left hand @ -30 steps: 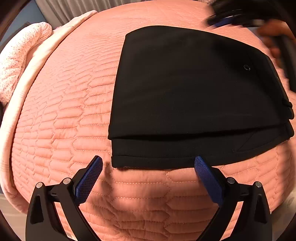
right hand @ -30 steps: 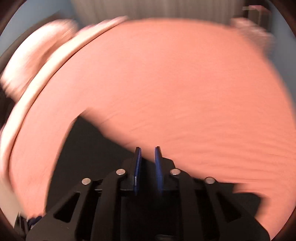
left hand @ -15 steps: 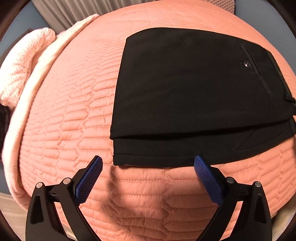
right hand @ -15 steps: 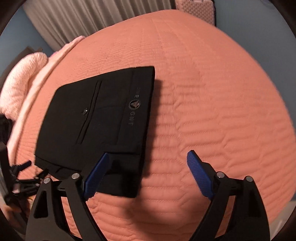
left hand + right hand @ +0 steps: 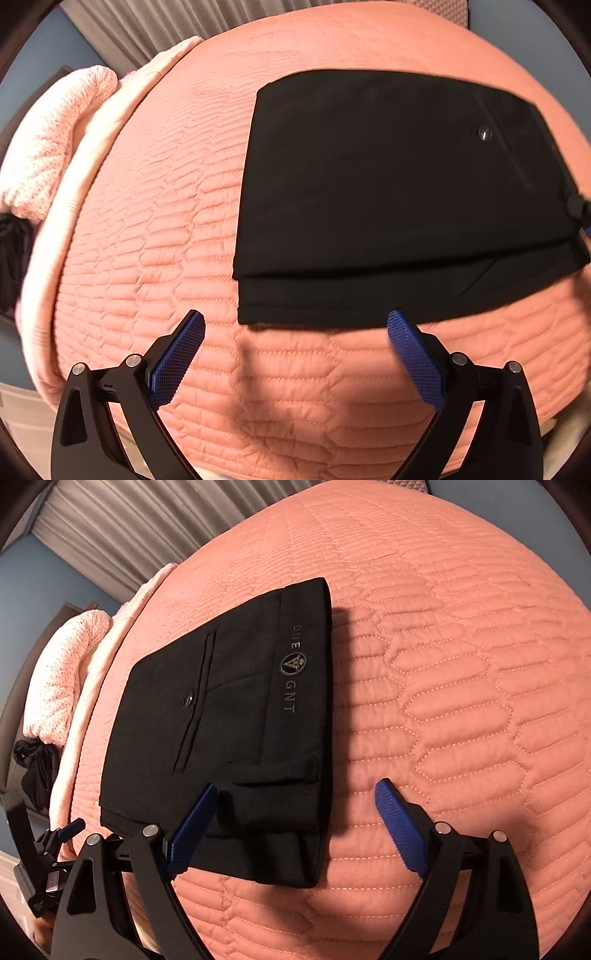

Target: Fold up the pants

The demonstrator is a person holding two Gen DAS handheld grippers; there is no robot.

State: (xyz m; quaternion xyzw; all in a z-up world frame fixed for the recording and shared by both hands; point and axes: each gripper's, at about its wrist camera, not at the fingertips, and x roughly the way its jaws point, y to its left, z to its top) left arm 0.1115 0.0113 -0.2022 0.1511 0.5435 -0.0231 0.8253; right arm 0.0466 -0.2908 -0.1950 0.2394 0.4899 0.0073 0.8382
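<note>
The black pants (image 5: pixel 388 192) lie folded into a flat stack on the pink quilted bedspread (image 5: pixel 155 236). In the right wrist view the pants (image 5: pixel 229 716) show a back pocket with a button and a printed waistband logo. My left gripper (image 5: pixel 295 332) is open and empty, just in front of the stack's near edge. My right gripper (image 5: pixel 295 805) is open and empty, hovering at the waistband corner, its left finger over the cloth. The left gripper also shows at the lower left of the right wrist view (image 5: pixel 55 845).
A pale pink dotted blanket (image 5: pixel 48 147) and a light pink folded sheet (image 5: pixel 92 147) lie along the bed's left side. A dark garment (image 5: pixel 37 771) hangs at the left edge. Grey curtains (image 5: pixel 140 524) stand behind the bed.
My right gripper has opened and drawn back from the pants to the waistband corner. My left gripper stayed open and shifted slightly back; the pants lie still.
</note>
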